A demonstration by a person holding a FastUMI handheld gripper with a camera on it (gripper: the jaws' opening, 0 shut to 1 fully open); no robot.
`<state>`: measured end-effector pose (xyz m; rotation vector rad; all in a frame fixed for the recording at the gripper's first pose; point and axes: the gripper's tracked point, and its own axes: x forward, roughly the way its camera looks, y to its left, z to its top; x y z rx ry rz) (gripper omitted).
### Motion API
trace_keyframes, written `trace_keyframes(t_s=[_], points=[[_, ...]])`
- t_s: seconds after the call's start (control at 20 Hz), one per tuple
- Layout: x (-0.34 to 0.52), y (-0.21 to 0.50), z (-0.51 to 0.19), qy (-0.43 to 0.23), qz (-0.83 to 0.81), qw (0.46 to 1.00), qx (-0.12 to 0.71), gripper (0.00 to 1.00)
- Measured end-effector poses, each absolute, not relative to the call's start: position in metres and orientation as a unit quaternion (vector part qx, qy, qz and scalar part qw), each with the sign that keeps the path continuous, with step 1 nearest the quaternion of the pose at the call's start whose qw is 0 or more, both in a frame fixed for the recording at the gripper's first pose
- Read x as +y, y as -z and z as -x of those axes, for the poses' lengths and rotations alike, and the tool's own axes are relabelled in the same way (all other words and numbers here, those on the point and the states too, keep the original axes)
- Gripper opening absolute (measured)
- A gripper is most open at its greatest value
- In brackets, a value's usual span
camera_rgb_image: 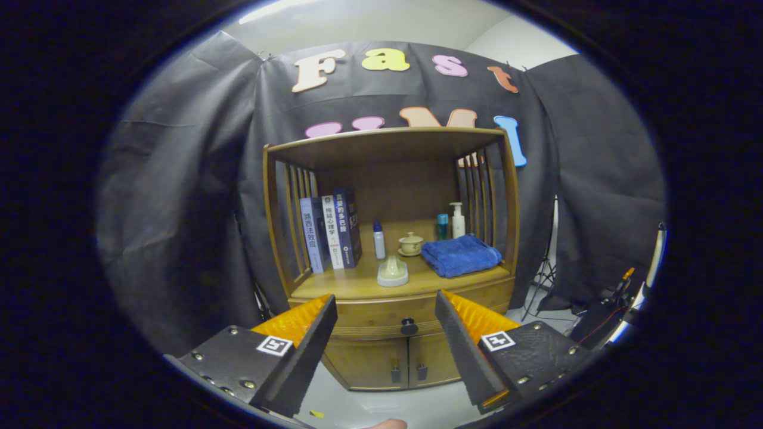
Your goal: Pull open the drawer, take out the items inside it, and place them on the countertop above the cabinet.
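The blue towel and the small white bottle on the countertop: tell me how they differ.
The blue towel lies folded, flat and wide; the white bottle stands upright and slim. The towel looks soft, the bottle rigid. Both rest on the countertop, beyond the open gripper.

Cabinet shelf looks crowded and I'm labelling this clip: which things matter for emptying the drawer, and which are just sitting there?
Job:
drawer, shut
drawer knob
countertop
hand-held gripper, open, short of the knob

Lying about:
books
blue towel
lidded cup
bottles
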<state>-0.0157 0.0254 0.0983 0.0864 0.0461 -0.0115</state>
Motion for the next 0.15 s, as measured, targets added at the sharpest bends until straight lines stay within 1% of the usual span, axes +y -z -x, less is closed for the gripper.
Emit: trace_keyframes(t_s=[0.15], points=[[0.0356, -0.0969, 0.0122, -0.01, -0.037, 0.999, 0.024, 0.99]])
